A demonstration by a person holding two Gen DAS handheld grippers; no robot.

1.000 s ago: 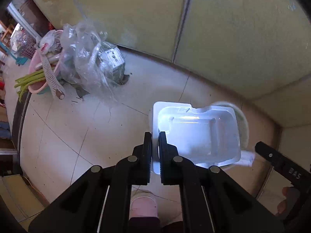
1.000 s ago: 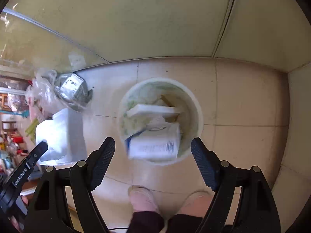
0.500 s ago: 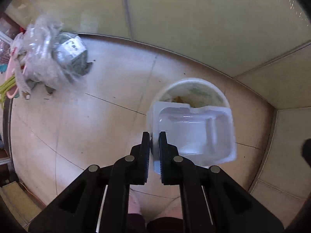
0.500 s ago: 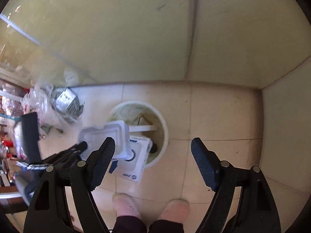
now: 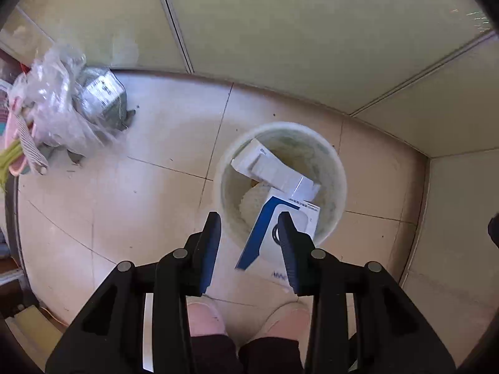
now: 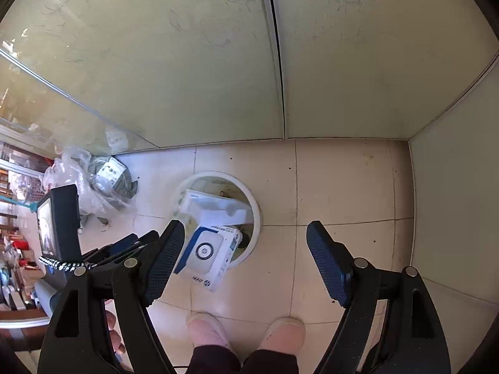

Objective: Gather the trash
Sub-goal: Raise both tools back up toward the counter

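Observation:
A round white bin [image 5: 338, 168] [image 6: 256, 208] stands on the tiled floor near the wall corner. A white plastic tray [image 5: 274, 168] [image 6: 215, 208] lies tilted inside it. A white and blue box [image 5: 280, 227] [image 6: 209, 252] leans out over the bin's near rim. My left gripper [image 5: 249, 249] is open and empty above the bin's near edge. It also shows at the left of the right wrist view [image 6: 137, 243]. My right gripper [image 6: 246, 258] is wide open and empty, held high above the bin.
A heap of clear plastic bags with a grey packet [image 5: 78, 106] [image 6: 103, 180] lies on the floor to the left by the wall. Pink and green items [image 5: 15, 155] sit at the far left. The person's pink slippers [image 6: 246, 330] stand below the bin.
My left gripper has opened and let go of the white tray, which now lies in the bin. My right gripper has risen higher, staying open.

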